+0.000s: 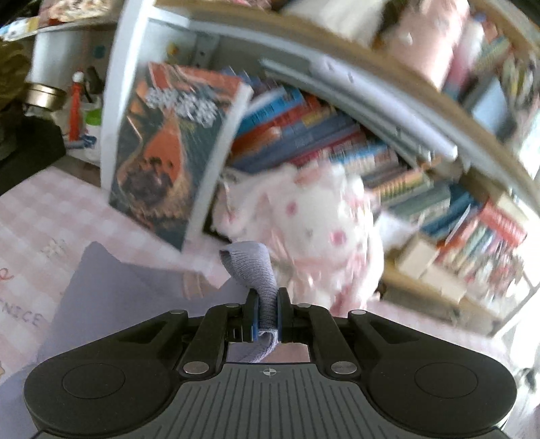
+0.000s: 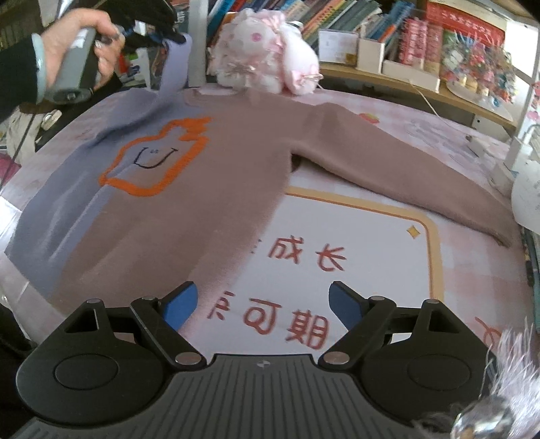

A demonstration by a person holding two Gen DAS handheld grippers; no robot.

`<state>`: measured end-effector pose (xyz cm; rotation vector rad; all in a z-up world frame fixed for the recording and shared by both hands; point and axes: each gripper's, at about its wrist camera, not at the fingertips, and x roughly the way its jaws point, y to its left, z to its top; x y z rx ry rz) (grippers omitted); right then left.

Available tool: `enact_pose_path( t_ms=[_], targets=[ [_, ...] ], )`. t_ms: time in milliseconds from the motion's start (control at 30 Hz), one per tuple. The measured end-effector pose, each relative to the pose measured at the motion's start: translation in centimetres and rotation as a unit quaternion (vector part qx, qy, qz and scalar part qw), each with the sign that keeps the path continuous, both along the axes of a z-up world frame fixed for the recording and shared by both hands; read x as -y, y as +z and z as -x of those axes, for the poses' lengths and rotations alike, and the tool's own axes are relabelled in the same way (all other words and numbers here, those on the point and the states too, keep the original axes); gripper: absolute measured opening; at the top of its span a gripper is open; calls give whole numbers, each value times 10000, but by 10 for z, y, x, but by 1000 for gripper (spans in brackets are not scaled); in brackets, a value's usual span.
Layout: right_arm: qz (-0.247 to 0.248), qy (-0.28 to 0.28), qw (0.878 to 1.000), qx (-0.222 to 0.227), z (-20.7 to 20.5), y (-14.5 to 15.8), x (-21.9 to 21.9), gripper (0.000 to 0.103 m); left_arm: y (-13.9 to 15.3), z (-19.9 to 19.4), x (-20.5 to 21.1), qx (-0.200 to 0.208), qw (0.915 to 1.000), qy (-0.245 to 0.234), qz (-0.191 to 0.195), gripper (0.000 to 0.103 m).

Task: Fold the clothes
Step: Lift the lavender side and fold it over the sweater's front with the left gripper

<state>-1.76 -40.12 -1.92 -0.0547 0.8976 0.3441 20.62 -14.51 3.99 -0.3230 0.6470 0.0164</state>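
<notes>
A sweater (image 2: pixel 209 189), half lilac and half dusty brown with an orange outline and a smiley on the chest, lies spread on the table (image 2: pixel 371 243). Its brown sleeve (image 2: pixel 405 169) stretches out to the right. My left gripper (image 1: pixel 266 304) is shut on the ribbed lilac cuff (image 1: pixel 251 266) of the other sleeve and holds it lifted. In the right wrist view the left gripper (image 2: pixel 158 32) is at the far left, held by a hand, with the lilac sleeve (image 2: pixel 175 64) hanging from it. My right gripper (image 2: pixel 263 304) is open and empty above the printed mat near the sweater's hem.
A pink and white plush toy (image 2: pixel 266 57) sits at the table's far edge, just behind the sweater's collar. A bookshelf (image 1: pixel 337 145) full of books stands behind it. Small boxes and trinkets (image 2: pixel 422 57) line a low shelf at the back right.
</notes>
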Motion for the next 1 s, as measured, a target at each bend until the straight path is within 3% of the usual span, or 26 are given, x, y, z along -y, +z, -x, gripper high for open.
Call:
enact_pose_path(
  t_ms=[300, 500, 633, 700, 767, 867, 933, 1000],
  targets=[
    [-51, -195, 9997, -107, 0, -4, 16, 84, -19, 5, 39, -230, 9955, -583, -713, 8],
    [-76, -177, 9997, -153, -4, -6, 15, 84, -23, 14, 64, -283, 9842, -975, -1452, 9],
    [-54, -68, 9999, -127, -5, -5, 11, 84, -25, 17, 63, -238, 9886, -1039, -1067, 21],
    [-34, -19, 9999, -98, -5, -4, 10, 84, -18, 26, 59, 8, 9900, -1076, -910, 35],
    [-34, -4, 10000, -89, -5, -4, 9, 84, -8, 38, 52, 300, 9909, -1055, -785, 65],
    [-54, 9, 10000, -81, -6, -3, 8, 84, 3, 60, 30, 556, 9921, -865, -716, 69],
    [-73, 43, 9999, -71, -7, -3, 7, 84, 2, 76, 6, 431, 9938, -587, -845, 69],
    [-114, 98, 9999, -78, -9, -4, 5, 84, -6, 96, -20, 151, 9922, -236, -1216, 68]
  ],
)
